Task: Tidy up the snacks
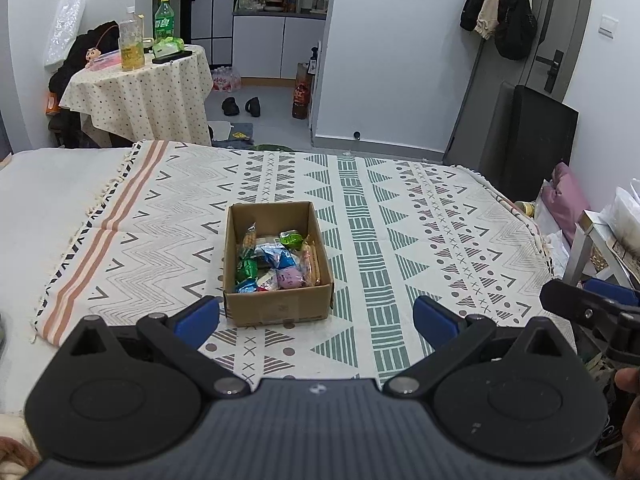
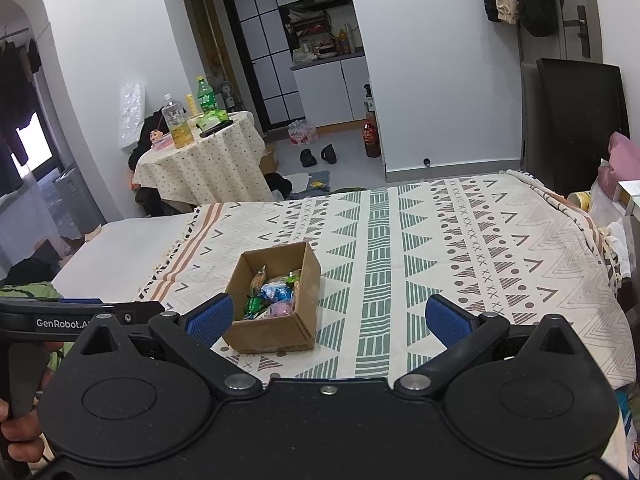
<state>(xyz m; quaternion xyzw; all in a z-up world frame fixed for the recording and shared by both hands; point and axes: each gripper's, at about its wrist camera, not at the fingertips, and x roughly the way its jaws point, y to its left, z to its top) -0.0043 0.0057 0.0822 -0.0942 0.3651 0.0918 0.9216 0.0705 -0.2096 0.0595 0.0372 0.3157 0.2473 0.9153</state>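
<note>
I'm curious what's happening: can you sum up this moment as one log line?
left gripper: open, empty | right gripper: open, empty | snacks: in cardboard box on blanket | none outside

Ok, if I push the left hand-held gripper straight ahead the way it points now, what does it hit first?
Probably the cardboard box of wrapped snacks. The left hand-held gripper, open and empty, frames the box's near wall toward its left finger; depth is hard to judge, and a downward angle would meet the patterned blanket first.

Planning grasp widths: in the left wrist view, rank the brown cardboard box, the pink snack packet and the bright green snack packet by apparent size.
1. Brown cardboard box, by far the largest.
2. Pink snack packet and bright green snack packet look alike; the pink one lies nearer the camera, so no ranking between them.
</note>
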